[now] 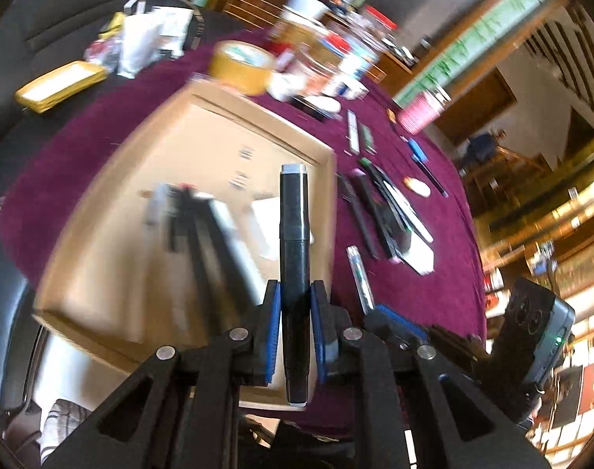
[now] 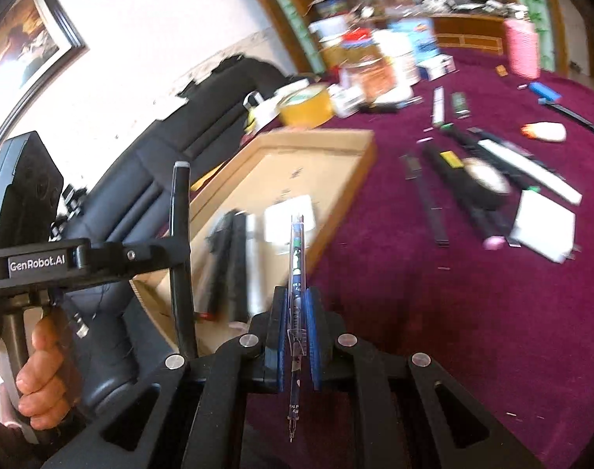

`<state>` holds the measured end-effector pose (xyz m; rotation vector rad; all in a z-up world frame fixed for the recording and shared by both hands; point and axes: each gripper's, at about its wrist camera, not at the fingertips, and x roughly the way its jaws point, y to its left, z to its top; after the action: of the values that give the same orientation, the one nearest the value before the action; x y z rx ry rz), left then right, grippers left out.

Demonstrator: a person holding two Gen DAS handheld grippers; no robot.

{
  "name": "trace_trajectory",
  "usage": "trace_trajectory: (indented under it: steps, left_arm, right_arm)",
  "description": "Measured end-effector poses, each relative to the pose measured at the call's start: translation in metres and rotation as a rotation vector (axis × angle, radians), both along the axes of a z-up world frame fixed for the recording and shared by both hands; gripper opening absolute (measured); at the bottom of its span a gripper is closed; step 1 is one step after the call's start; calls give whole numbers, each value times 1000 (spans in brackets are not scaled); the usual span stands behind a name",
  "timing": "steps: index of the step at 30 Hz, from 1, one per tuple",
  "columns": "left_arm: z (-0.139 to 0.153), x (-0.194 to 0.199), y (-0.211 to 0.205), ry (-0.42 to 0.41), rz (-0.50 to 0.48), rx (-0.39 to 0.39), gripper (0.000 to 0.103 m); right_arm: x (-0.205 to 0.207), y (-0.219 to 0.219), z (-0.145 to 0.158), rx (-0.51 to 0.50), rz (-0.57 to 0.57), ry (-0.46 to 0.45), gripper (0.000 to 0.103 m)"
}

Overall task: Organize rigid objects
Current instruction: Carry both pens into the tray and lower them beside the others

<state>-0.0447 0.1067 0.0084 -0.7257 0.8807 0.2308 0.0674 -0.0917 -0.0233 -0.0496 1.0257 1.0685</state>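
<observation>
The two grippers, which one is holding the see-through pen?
The right gripper: it clamps the clear pen with blue printing. The left gripper grips a thick black marker instead.

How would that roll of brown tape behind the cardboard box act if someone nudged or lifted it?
The roll of brown tape lies flat on the purple cloth, so a nudge would probably slide it, not roll it. It looks like a thick, stiff ring, likely keeping its shape when lifted. Stood on edge, it might well roll.
</observation>
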Motion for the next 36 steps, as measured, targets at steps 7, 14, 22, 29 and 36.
trace_trajectory:
  steps: [7,14,22,29,36]
  left_arm:
    - [-11,-22,49,21,76,2,14]
    - [-30,-27,79,74,76,22,14]
    - [-49,-25,92,126,35,29,14]
    - [-60,-13,93,167,-4,34,15]
    - [-51,-10,82,168,-32,98,14]
  right_arm:
    - [-8,52,5,-27,57,-23,9]
    - [-5,98,-7,-91,96,-48,9]
    - [0,118,-25,-166,101,-68,9]
    - [3,126,-28,-181,108,-69,9]
    - [2,128,-32,-197,103,-78,9]
